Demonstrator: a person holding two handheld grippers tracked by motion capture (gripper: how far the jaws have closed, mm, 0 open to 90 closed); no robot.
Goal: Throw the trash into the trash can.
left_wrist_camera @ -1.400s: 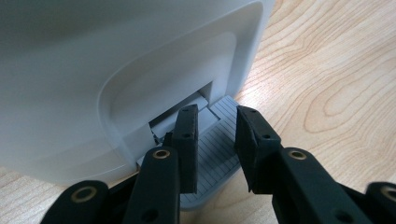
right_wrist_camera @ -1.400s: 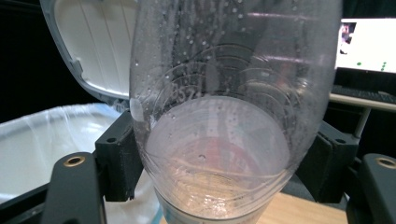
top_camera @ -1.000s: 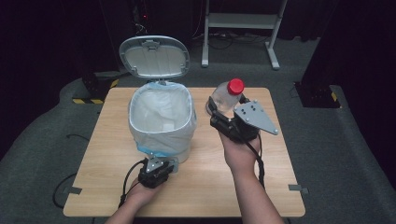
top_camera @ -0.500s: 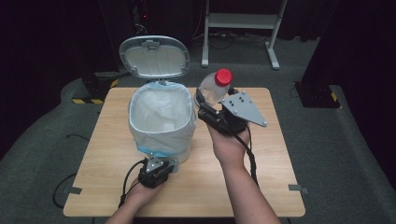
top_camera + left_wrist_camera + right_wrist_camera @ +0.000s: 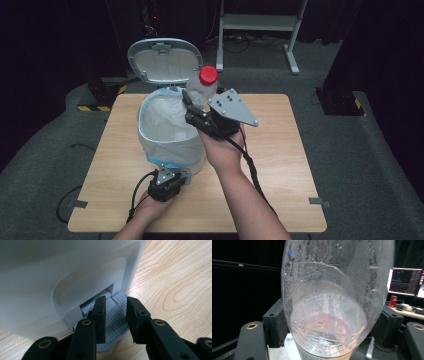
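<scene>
Over the last second my right tongs (image 5: pixel 197 107) have carried the clear plastic bottle (image 5: pixel 201 90) with its red cap up off the right side of the tabletop (image 5: pixel 280 150) and leftward, so it now hangs at the right rim of the pedal bin (image 5: pixel 170 132), cap tilted up and away from me; the right gripper view shows both pads clamped on the bottle's ribbed body. My left tongs (image 5: pixel 116 315) have stayed put on the foot pedal (image 5: pixel 117 320) at the bin's base, jaws a little apart with nothing squeezed between them, pressing down, and the lid (image 5: pixel 164 60) stands fully upright. I judge the drop is close: the bottle needs to travel a bit further left over the white liner (image 5: pixel 162 120). The mouth is wide and clear, the raised lid sits behind it, so I have room above and in front; the near rim is the one edge to clear.
</scene>
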